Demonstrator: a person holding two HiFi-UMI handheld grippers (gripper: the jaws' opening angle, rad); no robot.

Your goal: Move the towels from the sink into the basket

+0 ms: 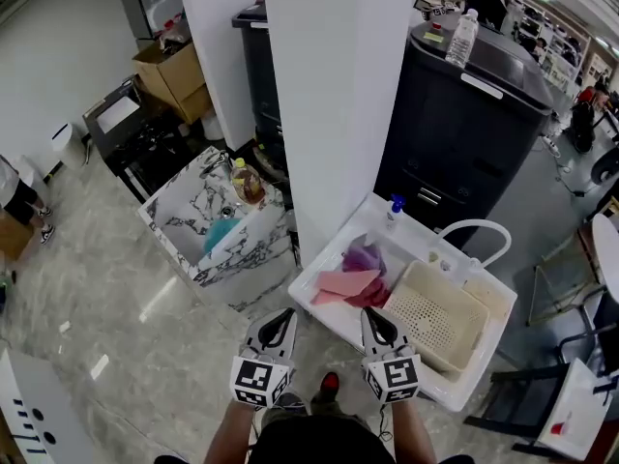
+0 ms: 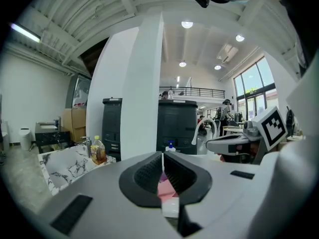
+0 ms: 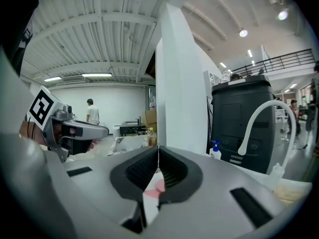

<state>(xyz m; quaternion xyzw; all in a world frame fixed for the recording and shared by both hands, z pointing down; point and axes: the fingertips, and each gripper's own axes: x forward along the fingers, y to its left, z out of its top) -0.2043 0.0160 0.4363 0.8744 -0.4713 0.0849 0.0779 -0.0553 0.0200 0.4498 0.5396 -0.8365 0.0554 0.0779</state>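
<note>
The left gripper (image 1: pixel 280 317) and right gripper (image 1: pixel 373 317) hover side by side at the near edge of the white sink (image 1: pixel 329 249), each with its jaws pressed together on nothing. The towels (image 1: pixel 353 278) (pink, purple and dark red, heaped together) lie in the sink, just beside the beige basket (image 1: pixel 440 322).

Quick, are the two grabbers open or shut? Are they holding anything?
Left gripper: shut, holding nothing.
Right gripper: shut, holding nothing.
</note>
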